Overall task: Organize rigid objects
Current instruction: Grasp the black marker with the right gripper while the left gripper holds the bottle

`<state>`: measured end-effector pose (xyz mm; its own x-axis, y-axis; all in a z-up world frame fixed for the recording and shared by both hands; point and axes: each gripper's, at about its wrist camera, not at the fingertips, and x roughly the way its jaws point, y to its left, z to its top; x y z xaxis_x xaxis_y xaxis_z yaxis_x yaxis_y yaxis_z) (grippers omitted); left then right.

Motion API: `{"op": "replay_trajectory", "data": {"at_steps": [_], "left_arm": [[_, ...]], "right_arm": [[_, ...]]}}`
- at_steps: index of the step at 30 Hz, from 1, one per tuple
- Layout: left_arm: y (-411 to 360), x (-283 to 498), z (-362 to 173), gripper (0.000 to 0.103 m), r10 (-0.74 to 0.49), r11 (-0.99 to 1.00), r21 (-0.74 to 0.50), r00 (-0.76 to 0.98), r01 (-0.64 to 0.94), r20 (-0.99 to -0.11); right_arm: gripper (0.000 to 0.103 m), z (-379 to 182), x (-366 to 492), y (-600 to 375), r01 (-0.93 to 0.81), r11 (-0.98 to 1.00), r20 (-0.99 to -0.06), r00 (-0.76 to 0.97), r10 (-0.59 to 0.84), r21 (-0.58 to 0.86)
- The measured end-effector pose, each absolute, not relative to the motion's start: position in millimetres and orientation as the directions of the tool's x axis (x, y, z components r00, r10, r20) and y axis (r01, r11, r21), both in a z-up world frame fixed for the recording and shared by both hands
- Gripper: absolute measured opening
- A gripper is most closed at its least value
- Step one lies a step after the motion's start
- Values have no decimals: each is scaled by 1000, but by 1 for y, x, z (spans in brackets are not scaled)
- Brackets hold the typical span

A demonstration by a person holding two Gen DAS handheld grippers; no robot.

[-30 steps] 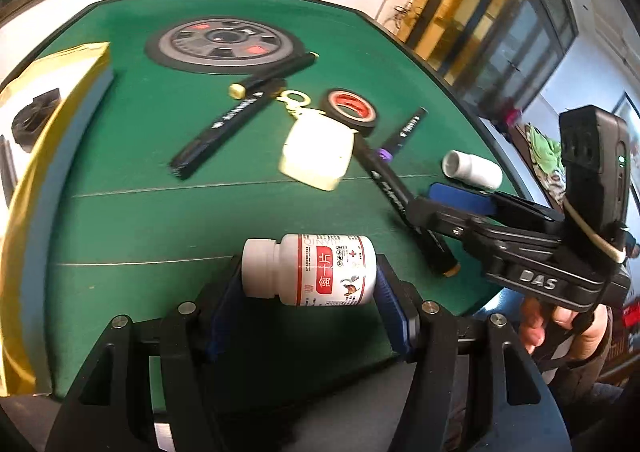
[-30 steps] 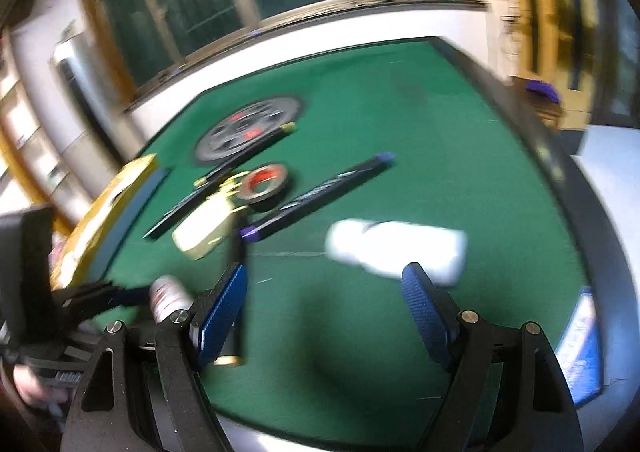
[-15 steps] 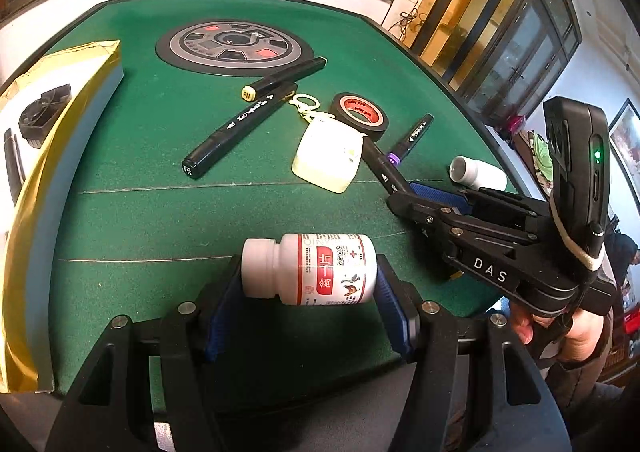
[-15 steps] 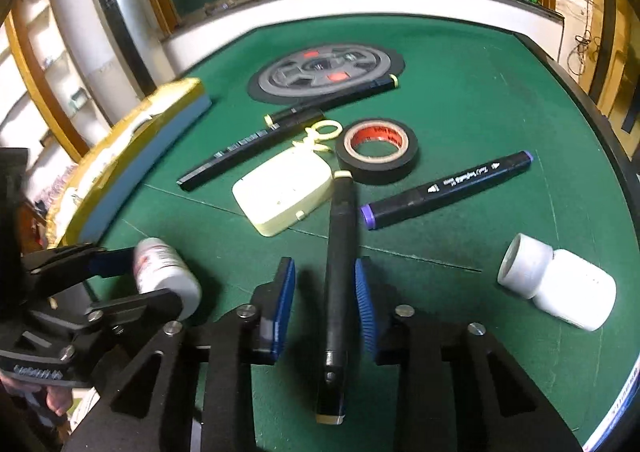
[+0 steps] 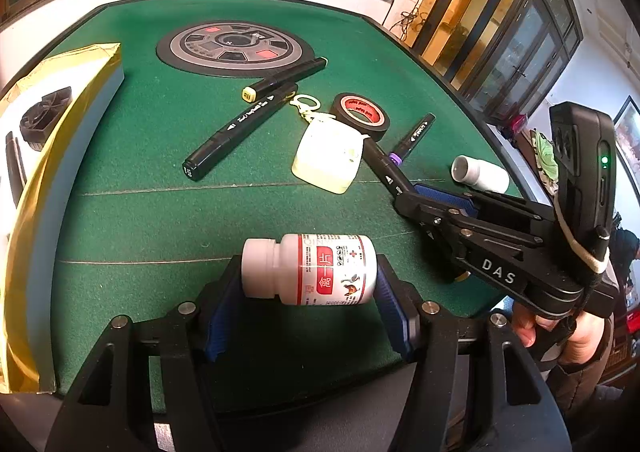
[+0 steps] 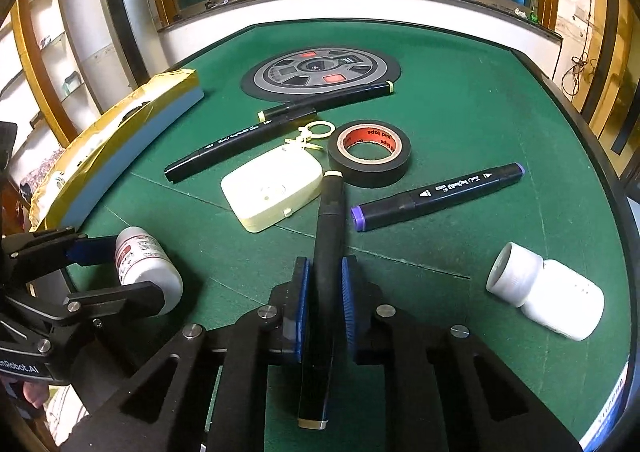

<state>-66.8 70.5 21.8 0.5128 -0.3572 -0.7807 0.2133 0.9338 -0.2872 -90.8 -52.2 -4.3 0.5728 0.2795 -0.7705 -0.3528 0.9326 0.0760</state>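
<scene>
Both grasps look made: the left hand-held gripper (image 5: 308, 288) clamps the labelled pill bottle (image 5: 310, 270) sideways between its pads, the right hand-held gripper (image 6: 324, 292) pinches a black marker (image 6: 326, 264) pointing ahead, so lifting off the green worktop (image 6: 460, 120) comes next.

Black marker (image 5: 386, 172) rear end hidden behind right gripper (image 5: 432, 198) at 3 o'clock, gold-edged box (image 5: 48, 156) cut off at 9 o'clock, bottle label (image 5: 332, 270) print too small to read.
</scene>
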Motion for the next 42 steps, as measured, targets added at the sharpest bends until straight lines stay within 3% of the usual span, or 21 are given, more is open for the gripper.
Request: {"op": "replay_trajectory", "data": {"at_steps": [42], "left_arm": [[76,-66,26,61,-302,953,-249,550,170,-779]], "right_arm": [[14,24,-105,-55,-366,922,-715,610,341,127]]}}
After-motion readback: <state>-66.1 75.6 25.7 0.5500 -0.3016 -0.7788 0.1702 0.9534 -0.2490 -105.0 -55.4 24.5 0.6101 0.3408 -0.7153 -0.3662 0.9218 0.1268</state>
